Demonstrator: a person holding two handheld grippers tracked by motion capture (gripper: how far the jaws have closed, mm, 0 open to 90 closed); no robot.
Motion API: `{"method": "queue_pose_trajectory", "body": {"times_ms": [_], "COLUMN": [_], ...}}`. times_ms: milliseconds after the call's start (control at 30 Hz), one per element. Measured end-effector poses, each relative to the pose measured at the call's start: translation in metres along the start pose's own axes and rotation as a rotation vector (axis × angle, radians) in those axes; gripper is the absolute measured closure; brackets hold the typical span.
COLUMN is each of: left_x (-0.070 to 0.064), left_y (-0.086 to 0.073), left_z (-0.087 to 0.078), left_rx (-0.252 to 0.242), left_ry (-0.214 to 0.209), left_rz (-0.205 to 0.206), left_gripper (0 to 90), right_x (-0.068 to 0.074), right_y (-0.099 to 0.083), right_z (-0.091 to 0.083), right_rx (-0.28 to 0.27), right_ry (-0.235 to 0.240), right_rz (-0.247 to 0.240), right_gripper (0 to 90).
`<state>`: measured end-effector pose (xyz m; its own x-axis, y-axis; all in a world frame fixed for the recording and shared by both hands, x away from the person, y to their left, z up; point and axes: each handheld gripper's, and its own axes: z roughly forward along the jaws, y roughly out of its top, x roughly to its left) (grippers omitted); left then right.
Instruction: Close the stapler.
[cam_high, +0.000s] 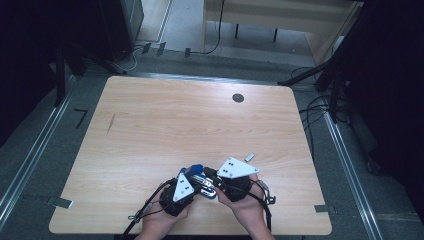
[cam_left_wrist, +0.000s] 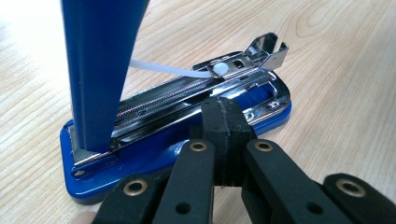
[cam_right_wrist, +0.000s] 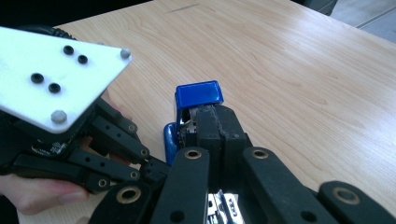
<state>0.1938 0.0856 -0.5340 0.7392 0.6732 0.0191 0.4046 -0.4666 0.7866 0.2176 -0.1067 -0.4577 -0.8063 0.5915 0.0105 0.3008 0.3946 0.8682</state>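
A blue stapler (cam_high: 196, 171) lies near the table's front edge between my two grippers. Its blue lid (cam_left_wrist: 100, 70) is swung upright, baring the chrome magazine (cam_left_wrist: 187, 95) and a thin white strip (cam_left_wrist: 159, 68) along it. My left gripper (cam_left_wrist: 223, 116) is shut, its pads pressed together against the long side of the stapler (cam_left_wrist: 140, 163), with nothing visible between them. My right gripper (cam_right_wrist: 218, 123) is also shut, its tips right at the raised lid (cam_right_wrist: 198, 93). From above, the left gripper (cam_high: 199, 187) and right gripper (cam_high: 211, 180) meet at the stapler.
A small silvery metal piece (cam_high: 249, 157) lies just beyond the right gripper. A dark round cable hole (cam_high: 238, 98) sits near the wooden table's (cam_high: 165, 125) far edge. In the right gripper view the left gripper (cam_right_wrist: 152, 169) with its white plate is close on the left.
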Motion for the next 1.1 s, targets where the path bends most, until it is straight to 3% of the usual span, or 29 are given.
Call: {"method": "queue_pose_trajectory", "body": {"times_ms": [533,900,1100], "left_x": [0.0,0.0,0.0], "left_y": [0.0,0.0,0.0], "left_z": [0.0,0.0,0.0], "left_rx": [0.0,-0.002,-0.001], "left_ry": [0.003,0.002,0.003], "left_rz": [0.003,0.004,0.006], "left_gripper": [90.0,90.0,90.0], "right_x": [0.002,0.008,0.007], "right_y": [0.007,0.018,0.022], "right_z": [0.005,0.015,0.02], "right_rx": [-0.017,-0.028,-0.041], "right_ry": [0.005,0.018,0.034], "right_rz": [0.008,-0.025,-0.012], "right_gripper": [90.0,90.0,90.0]}}
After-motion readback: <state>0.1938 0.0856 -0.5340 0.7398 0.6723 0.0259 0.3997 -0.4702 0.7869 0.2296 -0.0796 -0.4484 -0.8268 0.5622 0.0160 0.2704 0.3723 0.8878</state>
